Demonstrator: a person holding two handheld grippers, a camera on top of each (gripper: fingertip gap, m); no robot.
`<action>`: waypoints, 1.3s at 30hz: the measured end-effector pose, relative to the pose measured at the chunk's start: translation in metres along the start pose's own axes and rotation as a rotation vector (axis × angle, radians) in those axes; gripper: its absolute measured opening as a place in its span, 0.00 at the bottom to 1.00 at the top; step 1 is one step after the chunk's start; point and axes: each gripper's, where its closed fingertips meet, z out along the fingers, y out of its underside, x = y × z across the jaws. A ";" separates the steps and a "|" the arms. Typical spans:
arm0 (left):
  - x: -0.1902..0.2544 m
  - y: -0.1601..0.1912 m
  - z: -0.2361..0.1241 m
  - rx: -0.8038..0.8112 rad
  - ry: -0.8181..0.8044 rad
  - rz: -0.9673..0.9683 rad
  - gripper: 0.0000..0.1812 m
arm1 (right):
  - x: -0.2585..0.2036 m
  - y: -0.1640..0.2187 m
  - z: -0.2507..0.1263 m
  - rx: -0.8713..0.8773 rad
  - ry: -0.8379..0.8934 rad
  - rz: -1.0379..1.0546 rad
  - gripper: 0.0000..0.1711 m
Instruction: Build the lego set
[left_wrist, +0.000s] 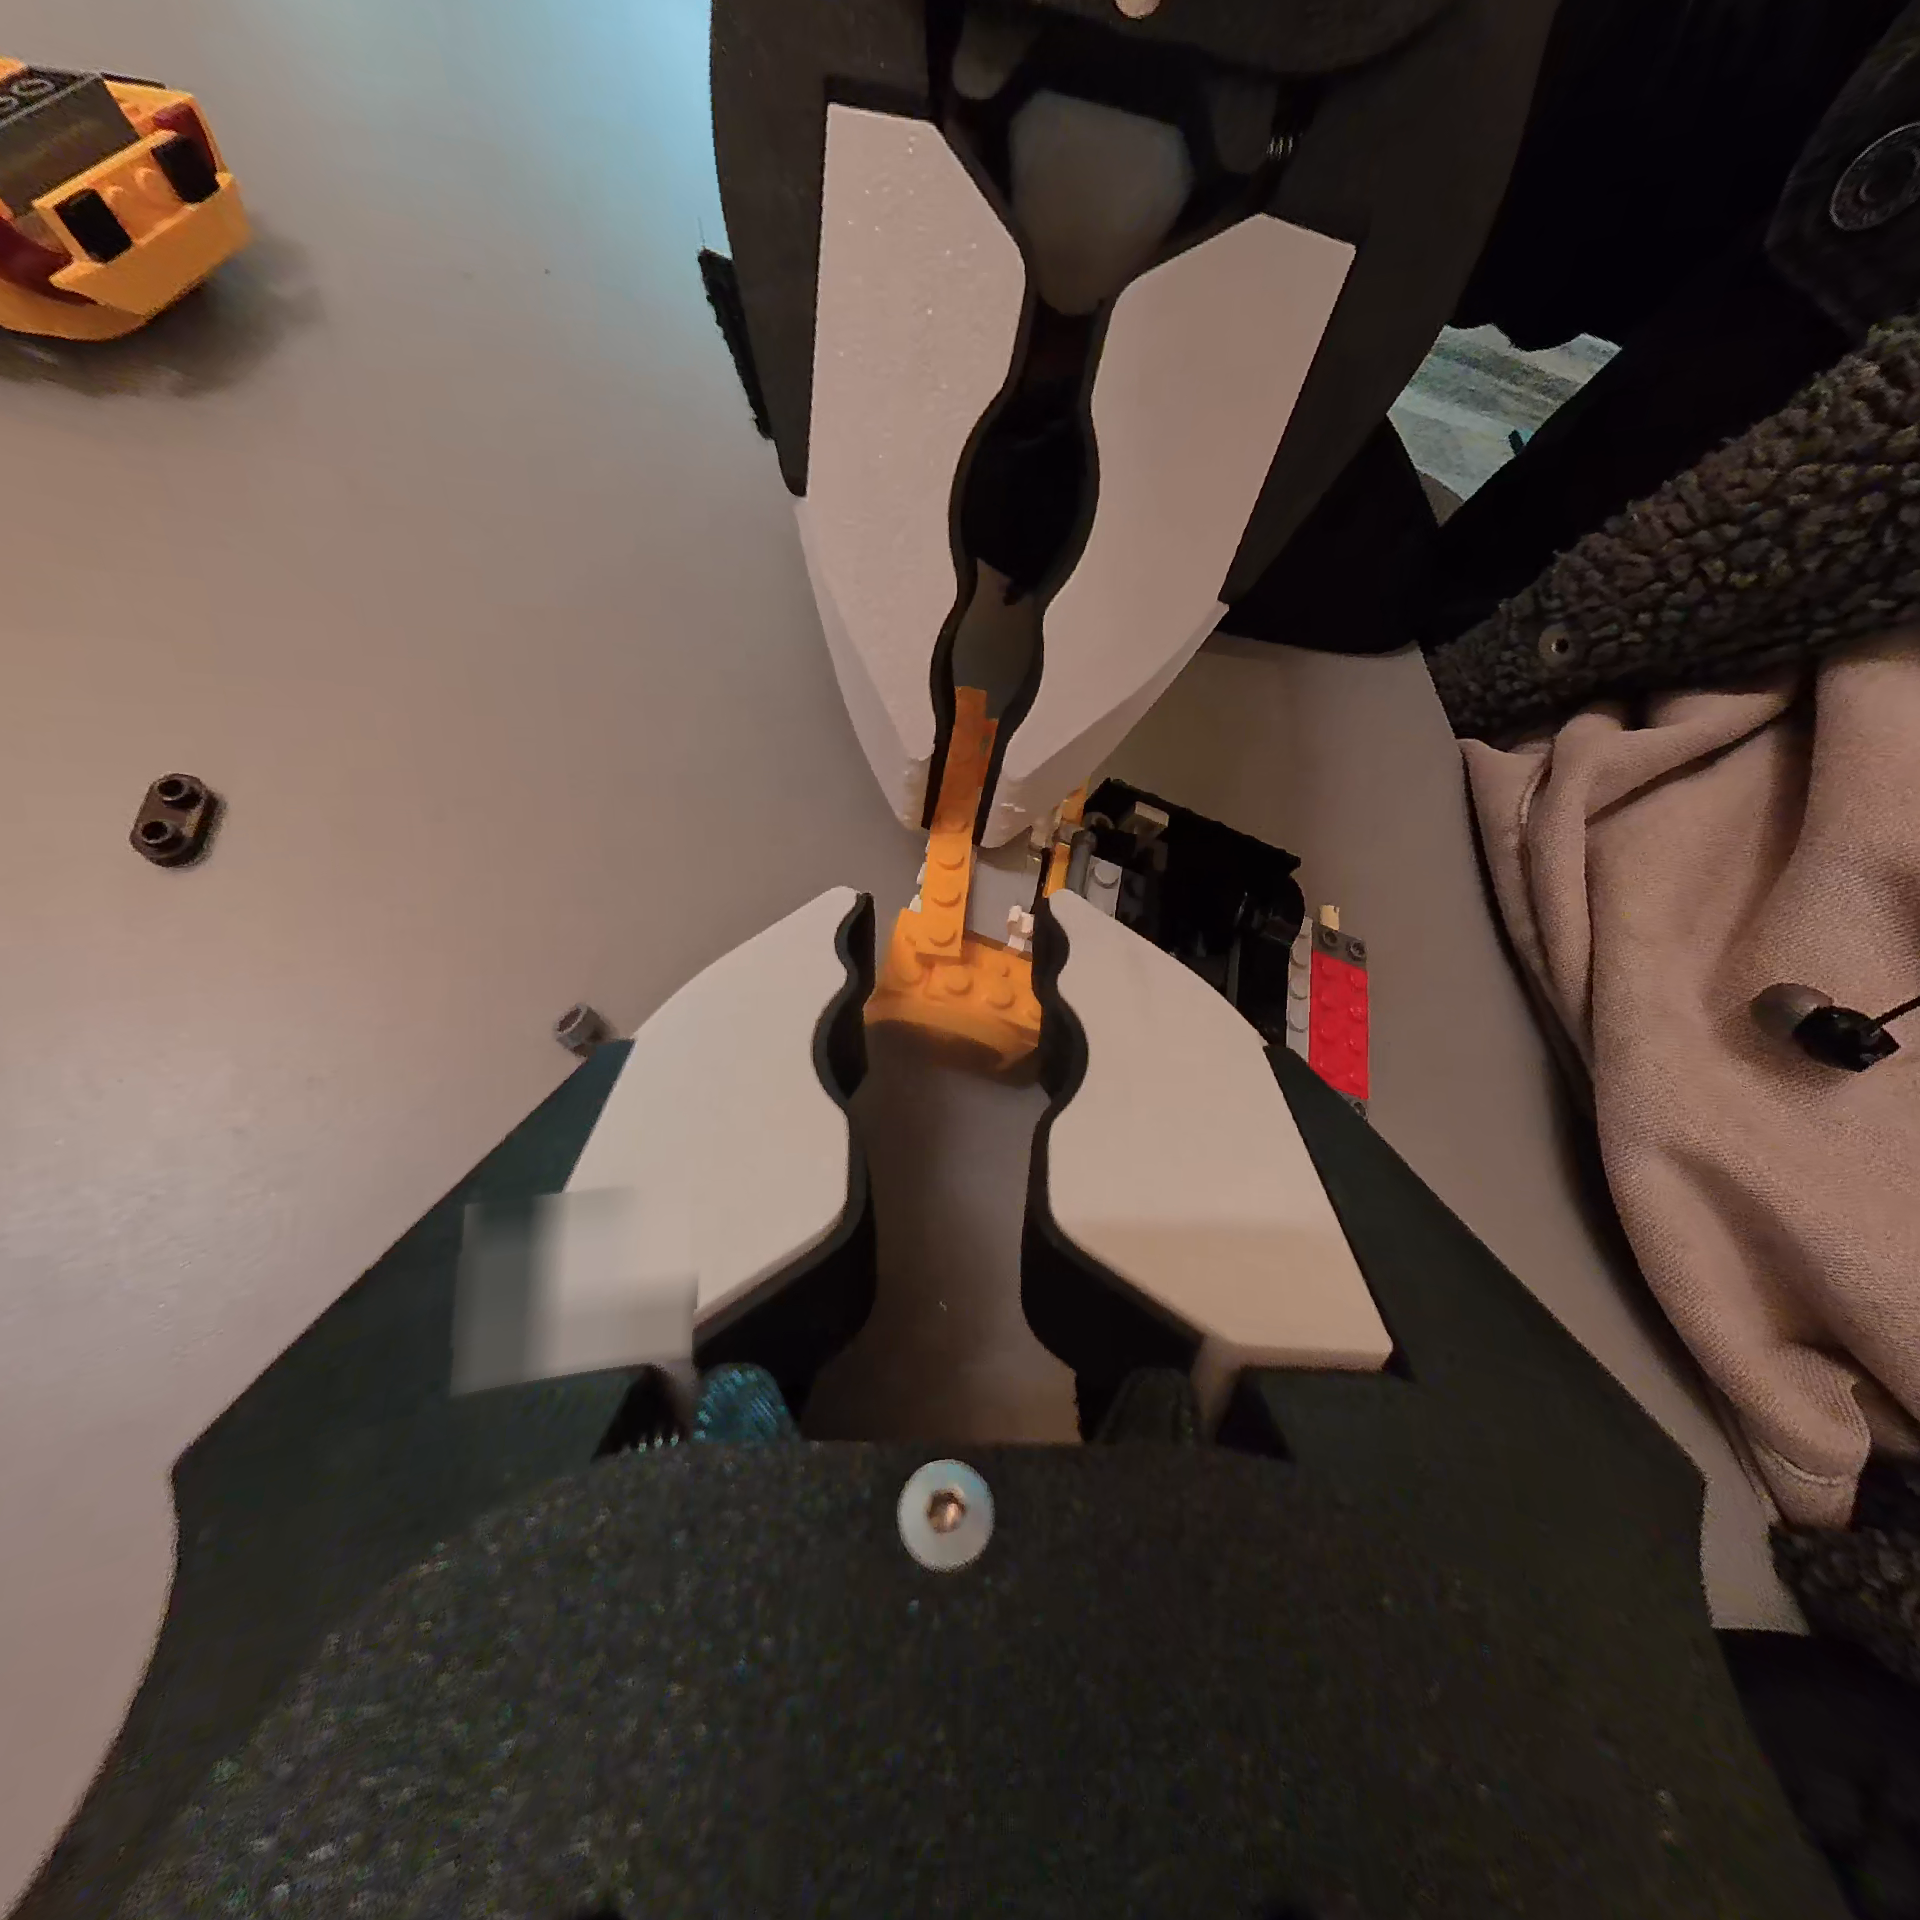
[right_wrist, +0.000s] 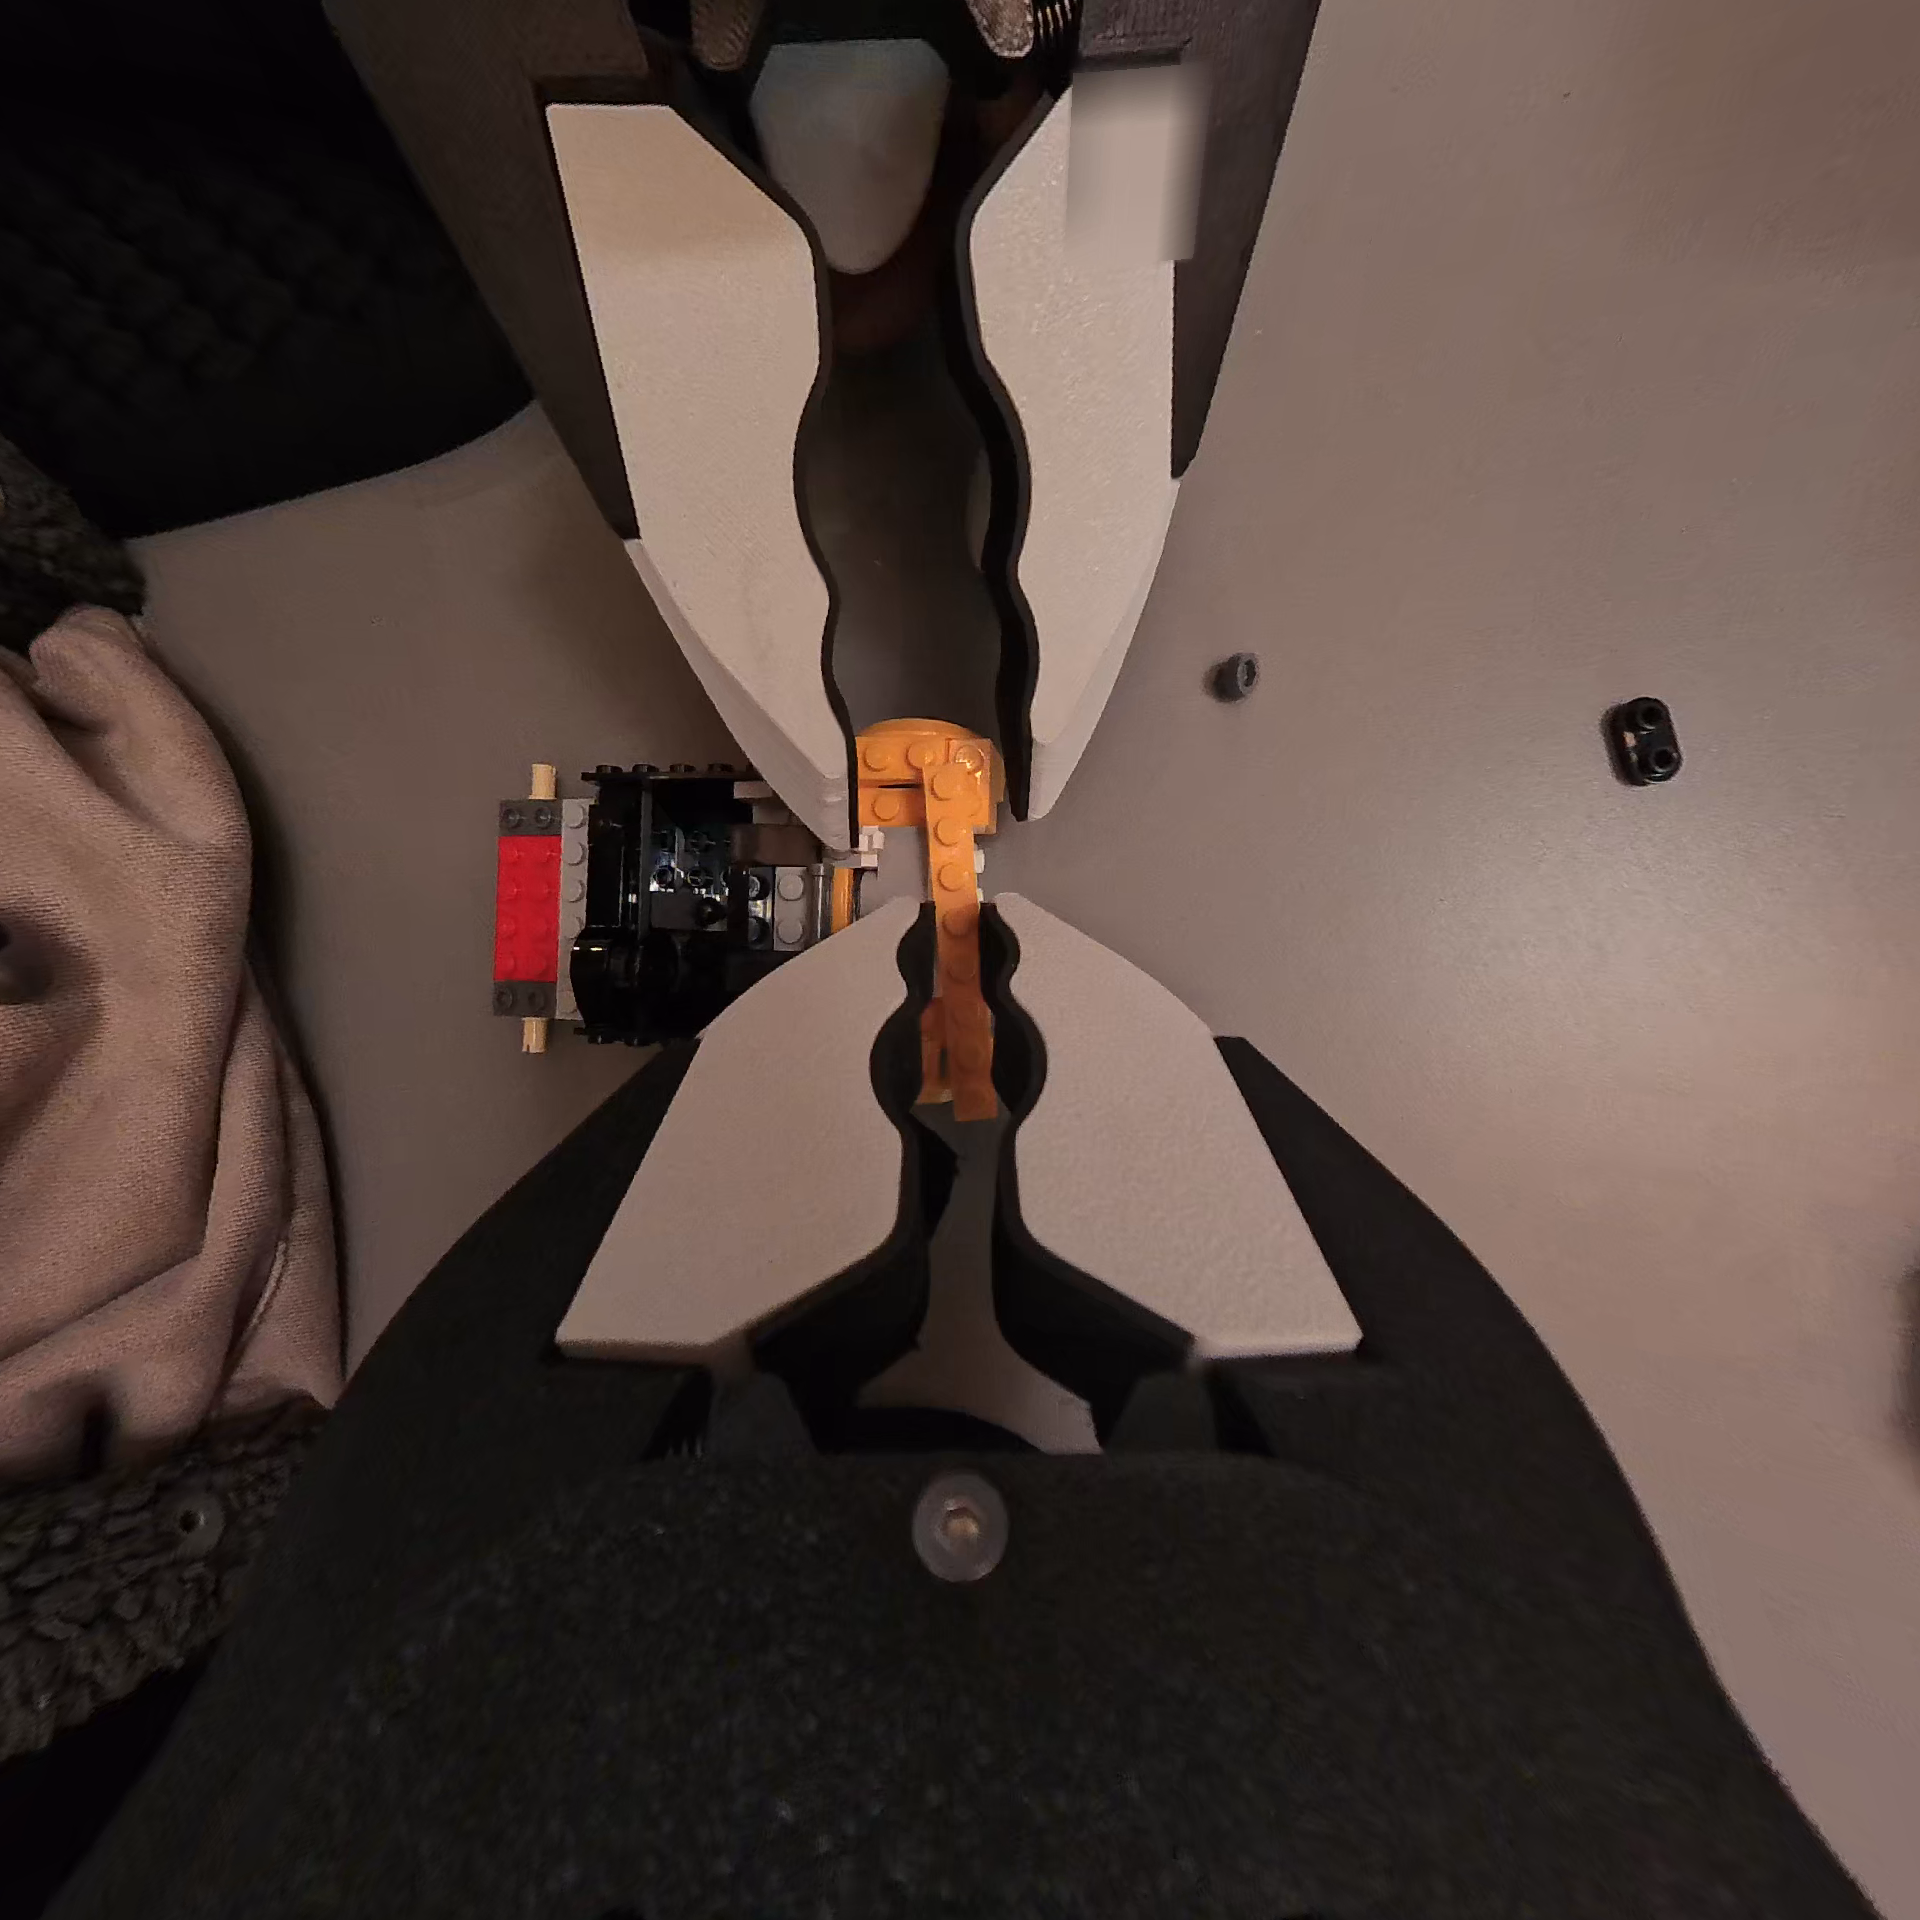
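My left gripper (left_wrist: 951, 914) is shut on a wide orange brick piece (left_wrist: 956, 1003) just above the grey table. My right gripper (right_wrist: 961, 920) faces it tip to tip and is shut on a long narrow orange plate (right_wrist: 958, 997). The far end of the plate lies on the studs of the orange brick piece (right_wrist: 904, 764). In the left wrist view the right gripper (left_wrist: 961, 821) comes in from the top, holding the plate (left_wrist: 971, 748). A black, grey and red lego chassis (left_wrist: 1195, 904) (right_wrist: 644, 904) lies right beside the held pieces; whether it touches them is hidden.
An orange and dark car-body section (left_wrist: 104, 208) sits at the far left. A small black two-hole piece (left_wrist: 175, 819) (right_wrist: 1645, 743) and a small grey round piece (left_wrist: 580, 1029) (right_wrist: 1234, 675) lie loose on the table. A person's beige and dark clothing (left_wrist: 1714, 1039) (right_wrist: 125, 1039) is at the table edge. Left and right tips are no more than a few centimetres apart.
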 end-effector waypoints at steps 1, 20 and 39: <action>0.000 -0.001 0.000 0.005 0.002 -0.003 0.16 | 0.000 0.000 0.000 0.001 0.002 0.004 0.04; -0.027 -0.005 -0.024 0.062 -0.133 -0.025 0.15 | 0.002 -0.001 -0.001 0.015 0.010 0.050 0.04; -0.022 0.000 -0.009 0.032 -0.093 -0.032 0.14 | 0.001 -0.002 0.003 0.012 -0.081 0.111 0.05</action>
